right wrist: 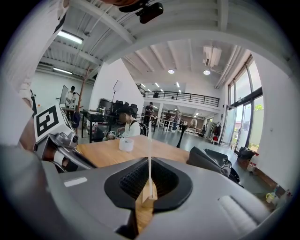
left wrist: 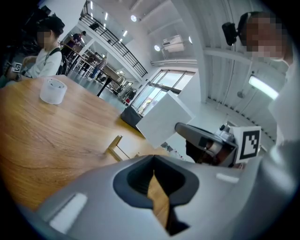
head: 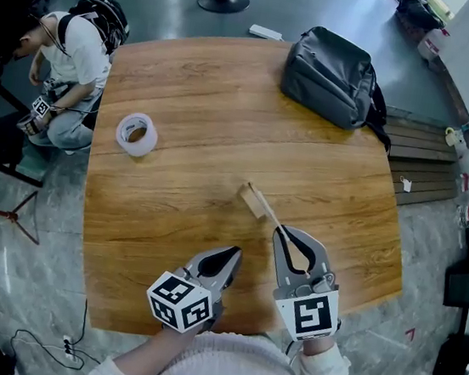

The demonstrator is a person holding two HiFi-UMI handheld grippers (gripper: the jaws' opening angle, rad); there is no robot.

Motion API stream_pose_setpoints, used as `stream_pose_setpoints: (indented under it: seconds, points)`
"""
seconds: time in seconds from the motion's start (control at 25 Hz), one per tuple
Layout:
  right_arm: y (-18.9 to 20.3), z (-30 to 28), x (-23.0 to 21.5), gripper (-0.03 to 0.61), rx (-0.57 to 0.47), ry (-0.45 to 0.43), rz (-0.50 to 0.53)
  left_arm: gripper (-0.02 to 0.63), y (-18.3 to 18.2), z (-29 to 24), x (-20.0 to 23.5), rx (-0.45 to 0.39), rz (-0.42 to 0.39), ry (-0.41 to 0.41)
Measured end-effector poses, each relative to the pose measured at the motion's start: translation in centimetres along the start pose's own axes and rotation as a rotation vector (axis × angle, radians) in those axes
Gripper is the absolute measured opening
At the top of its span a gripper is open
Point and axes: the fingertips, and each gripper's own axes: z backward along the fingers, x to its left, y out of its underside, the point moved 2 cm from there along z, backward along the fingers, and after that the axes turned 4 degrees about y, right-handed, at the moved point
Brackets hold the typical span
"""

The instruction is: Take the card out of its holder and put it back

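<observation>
A small wooden card holder (head: 254, 200) lies on the wooden table (head: 196, 91) in front of me. My right gripper (head: 281, 232) is shut on a thin white card (head: 270, 216) that runs from its tips toward the holder. The left gripper view shows the card (left wrist: 164, 117) raised off the table, up and right of the holder (left wrist: 115, 147). In the right gripper view the card (right wrist: 149, 168) stands edge-on between the jaws of my right gripper (right wrist: 149, 182), with the holder (right wrist: 144, 198) just beyond. My left gripper (head: 232, 251) (left wrist: 153, 177) hovers shut and empty beside it.
A roll of tape (head: 137, 133) sits on the left part of the table. A grey bag (head: 332, 62) lies at the far right corner. Beside the table's left edge a person (head: 71, 58) crouches. The near table edge is just under my grippers.
</observation>
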Motion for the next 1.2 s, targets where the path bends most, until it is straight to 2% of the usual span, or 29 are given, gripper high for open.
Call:
stream_pose_setpoints:
  seconds: [0.2, 0.6, 1.2]
  points:
    - [0.0, 0.0, 0.0, 0.008, -0.001, -0.002, -0.004, 0.008, -0.4, -0.1, -0.4, -0.026, 0.039, 0.025]
    - [0.4, -0.8, -0.1, 0.008, 0.007, -0.014, -0.031, 0.008, 0.0, -0.4, -0.3, -0.009, 0.04, 0.023]
    - [3.0, -5.1, -0.9, 0.008, 0.062, -0.062, -0.046, 0.008, 0.4, -1.9, 2.7, -0.007, 0.122, 0.0]
